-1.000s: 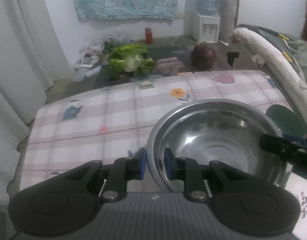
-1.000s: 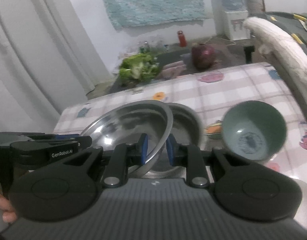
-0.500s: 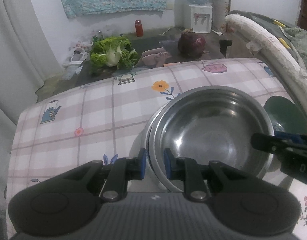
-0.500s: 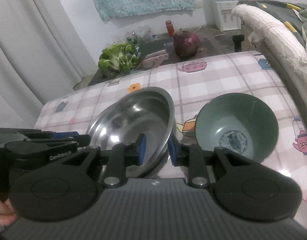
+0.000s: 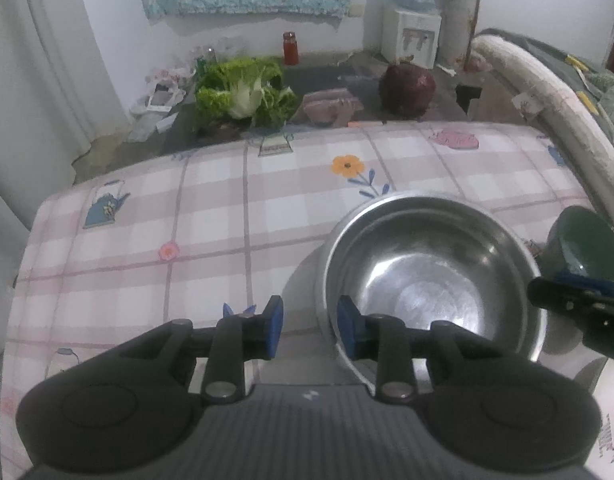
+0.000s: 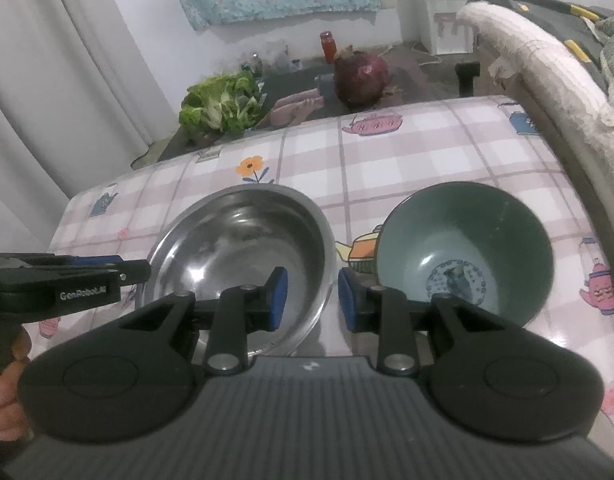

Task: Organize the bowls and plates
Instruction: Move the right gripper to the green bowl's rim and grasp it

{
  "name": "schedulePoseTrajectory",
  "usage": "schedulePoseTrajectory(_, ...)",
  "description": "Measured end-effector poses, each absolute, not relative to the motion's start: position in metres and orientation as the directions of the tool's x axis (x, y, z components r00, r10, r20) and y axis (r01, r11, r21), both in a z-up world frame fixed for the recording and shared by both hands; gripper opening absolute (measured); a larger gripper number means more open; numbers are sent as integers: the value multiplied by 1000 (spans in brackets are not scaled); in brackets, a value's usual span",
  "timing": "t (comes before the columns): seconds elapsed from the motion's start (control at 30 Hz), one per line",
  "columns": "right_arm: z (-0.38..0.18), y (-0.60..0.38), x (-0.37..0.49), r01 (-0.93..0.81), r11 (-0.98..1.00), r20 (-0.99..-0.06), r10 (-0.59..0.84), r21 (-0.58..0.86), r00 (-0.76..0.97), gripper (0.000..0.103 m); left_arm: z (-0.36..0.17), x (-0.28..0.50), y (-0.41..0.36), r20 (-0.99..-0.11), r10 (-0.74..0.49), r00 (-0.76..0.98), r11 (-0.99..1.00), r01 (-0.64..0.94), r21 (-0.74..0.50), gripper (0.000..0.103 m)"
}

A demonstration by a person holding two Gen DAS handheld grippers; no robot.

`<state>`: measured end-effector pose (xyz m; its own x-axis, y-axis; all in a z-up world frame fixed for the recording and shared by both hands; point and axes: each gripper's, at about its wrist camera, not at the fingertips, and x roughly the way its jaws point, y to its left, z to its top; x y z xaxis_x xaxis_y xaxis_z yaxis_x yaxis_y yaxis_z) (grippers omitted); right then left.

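Steel bowls (image 5: 431,276) nested on checked cloth (image 5: 211,240), green bowl's (image 6: 467,252) inside clear only from right wrist, left gripper (image 5: 310,330) and right gripper (image 6: 311,299) both opening, straddling the steel rim, pads apart.

right gripper (image 6: 309,298): jaws opening, steel bowl's near right rim between pads, not pressed | steel bowl (image 6: 243,256): on checked tablecloth (image 6: 407,148), centre-left | green bowl (image 6: 467,248): just right of it, apart | left gripper (image 6: 141,272): at steel bowl's left rim
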<state>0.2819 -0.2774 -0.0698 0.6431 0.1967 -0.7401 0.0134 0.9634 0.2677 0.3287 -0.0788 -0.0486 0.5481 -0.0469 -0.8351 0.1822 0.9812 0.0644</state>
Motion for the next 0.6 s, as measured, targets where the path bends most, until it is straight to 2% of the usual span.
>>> schedulePoseTrajectory(0.07,-74,-275,285,10,961,-746,208,276,633,29,-54,332,-77,-847,-63,528,982,185,42,21)
schedulePoseTrajectory(0.17,-74,-270,287,3,962,-746,209,272,633,28,-55,331,-73,-850,-77,521,984,176,18,15)
schedulePoseTrajectory(0.43,-70,-250,284,-67,939,-738,307,336,600,27,-46,320,-56,-848,-103,520,986,164,-19,15)
schedulePoseTrajectory(0.6,-63,-237,278,-87,946,-724,297,313,623,27,-40,315,-49,-839,-78,538,989,146,2,16)
